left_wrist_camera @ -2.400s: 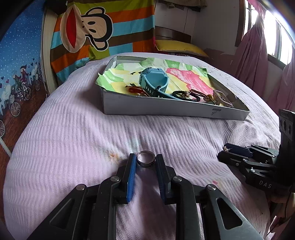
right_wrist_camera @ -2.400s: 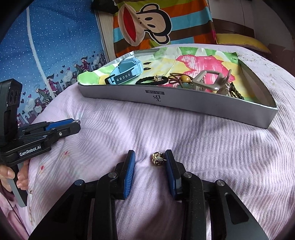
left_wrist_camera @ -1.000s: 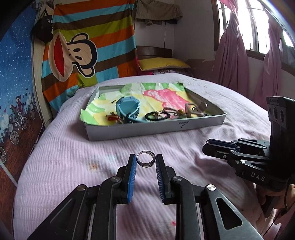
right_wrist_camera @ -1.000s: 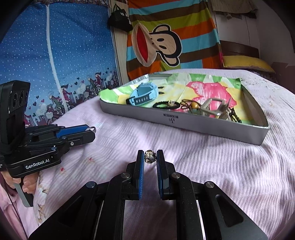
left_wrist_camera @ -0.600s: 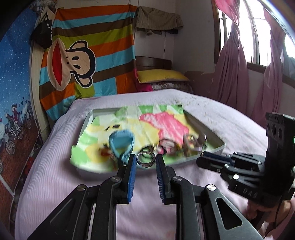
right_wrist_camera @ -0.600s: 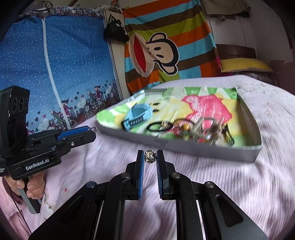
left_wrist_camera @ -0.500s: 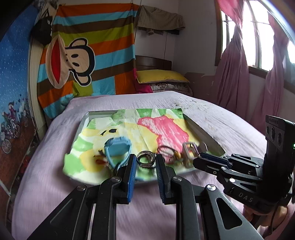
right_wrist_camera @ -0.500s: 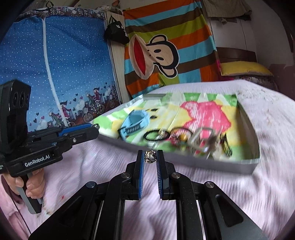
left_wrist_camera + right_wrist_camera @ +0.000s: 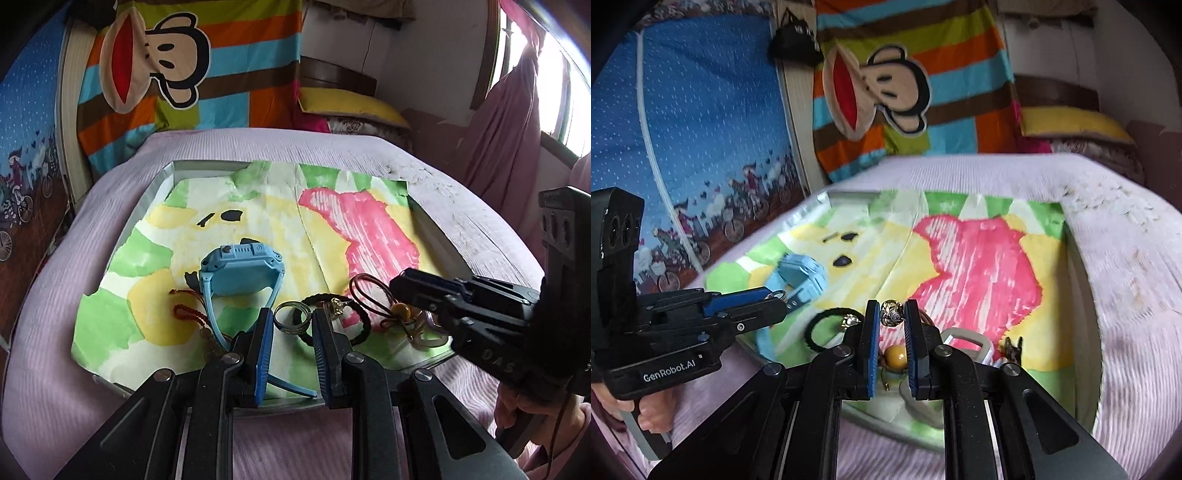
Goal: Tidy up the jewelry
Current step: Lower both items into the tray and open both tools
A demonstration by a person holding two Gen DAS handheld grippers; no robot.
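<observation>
Left gripper [image 9: 293,321] clamps a plain silver metal ring [image 9: 291,318], its hole facing the camera, above the shallow grey paper-lined tray [image 9: 147,195]. Right gripper [image 9: 891,317] pinches a small gold ornate ring [image 9: 892,313] over the same tray.

The tray [image 9: 159,188] lies on the bed [image 9: 55,332]; in it, the watch [image 9: 242,271] left of the hair tie [image 9: 360,321]

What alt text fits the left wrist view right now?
The left hand-held gripper holds a silver ring over a shallow tray on a pink bed, above a blue watch and a black hair tie. The right hand-held gripper reaches in from the right.
</observation>
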